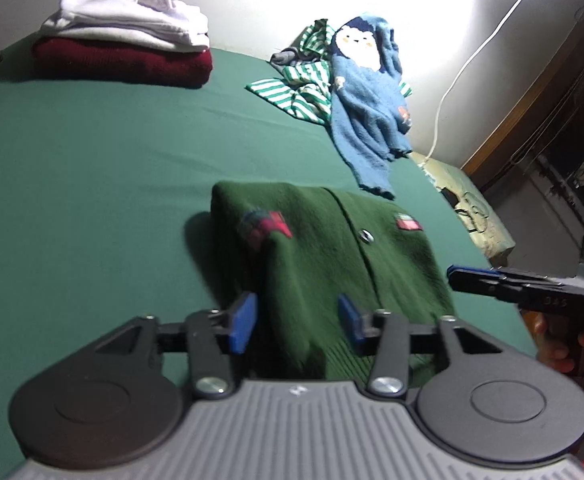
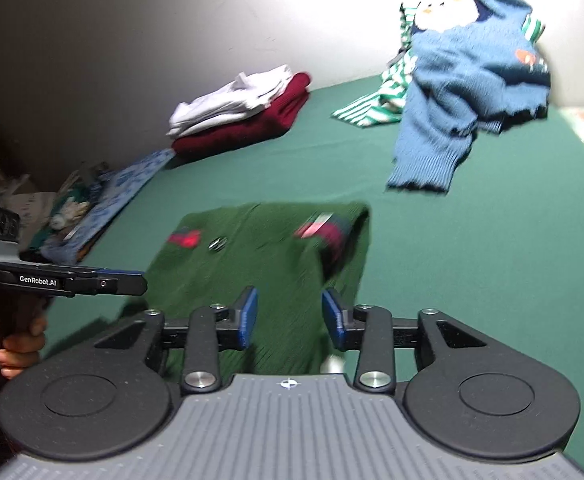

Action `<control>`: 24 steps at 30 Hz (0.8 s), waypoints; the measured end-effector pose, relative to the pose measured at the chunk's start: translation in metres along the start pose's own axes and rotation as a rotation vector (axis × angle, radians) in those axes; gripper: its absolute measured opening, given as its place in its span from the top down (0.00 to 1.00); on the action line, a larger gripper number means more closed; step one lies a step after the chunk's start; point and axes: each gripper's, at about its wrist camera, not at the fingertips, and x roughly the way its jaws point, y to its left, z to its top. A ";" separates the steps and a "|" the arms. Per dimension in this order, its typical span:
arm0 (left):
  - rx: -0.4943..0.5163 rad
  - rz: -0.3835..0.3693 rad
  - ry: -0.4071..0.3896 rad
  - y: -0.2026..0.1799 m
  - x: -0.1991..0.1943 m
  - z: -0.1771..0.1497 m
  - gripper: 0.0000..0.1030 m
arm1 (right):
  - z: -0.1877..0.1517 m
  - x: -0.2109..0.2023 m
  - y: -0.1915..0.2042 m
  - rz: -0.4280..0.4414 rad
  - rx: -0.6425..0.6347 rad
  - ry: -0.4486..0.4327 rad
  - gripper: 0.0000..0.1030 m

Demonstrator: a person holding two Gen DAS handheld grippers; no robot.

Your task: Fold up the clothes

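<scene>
A dark green cardigan [image 1: 324, 256] with red patches and a button lies partly folded on the green bed sheet [image 1: 91, 168]; it also shows in the right wrist view [image 2: 251, 256]. My left gripper [image 1: 298, 322] is open, its blue pads either side of the cardigan's near hem. My right gripper [image 2: 289, 318] is open over the cardigan's near edge, holding nothing. Each gripper shows in the other's view, the right one [image 1: 492, 280] at the right edge and the left one [image 2: 103, 282] at the left edge.
A folded stack of white garments on a maroon one [image 1: 127, 48] sits at the far left by the wall. A blue penguin sweater [image 1: 372, 92] and a green-striped garment [image 1: 300, 88] lie crumpled at the far right. A white cable [image 1: 472, 60] hangs down the wall.
</scene>
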 end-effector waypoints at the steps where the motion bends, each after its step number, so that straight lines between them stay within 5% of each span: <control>1: -0.005 -0.016 0.002 -0.003 -0.004 -0.004 0.46 | -0.004 0.000 0.002 0.011 0.010 0.022 0.68; 4: 0.011 -0.030 0.018 -0.011 0.000 -0.009 0.55 | -0.013 0.008 0.010 0.016 0.010 0.060 0.79; 6: 0.017 -0.018 0.037 -0.012 0.011 -0.007 0.86 | -0.013 0.016 0.015 -0.035 -0.022 0.044 0.95; 7: 0.018 -0.012 0.047 -0.012 0.016 -0.006 0.93 | -0.013 0.019 0.015 -0.049 -0.019 0.034 1.00; 14: 0.017 0.001 0.044 -0.004 0.020 -0.006 0.90 | -0.013 0.031 0.014 -0.077 -0.045 0.011 0.99; 16: 0.026 0.002 0.052 -0.005 0.014 -0.009 0.89 | -0.014 0.020 0.019 -0.077 -0.057 0.013 0.92; 18: 0.032 0.014 0.046 -0.005 0.000 -0.014 0.81 | -0.017 0.007 0.030 -0.053 -0.130 0.014 0.92; 24: 0.109 0.060 -0.024 -0.024 -0.029 -0.019 0.81 | -0.037 0.005 0.057 -0.079 -0.309 0.063 0.92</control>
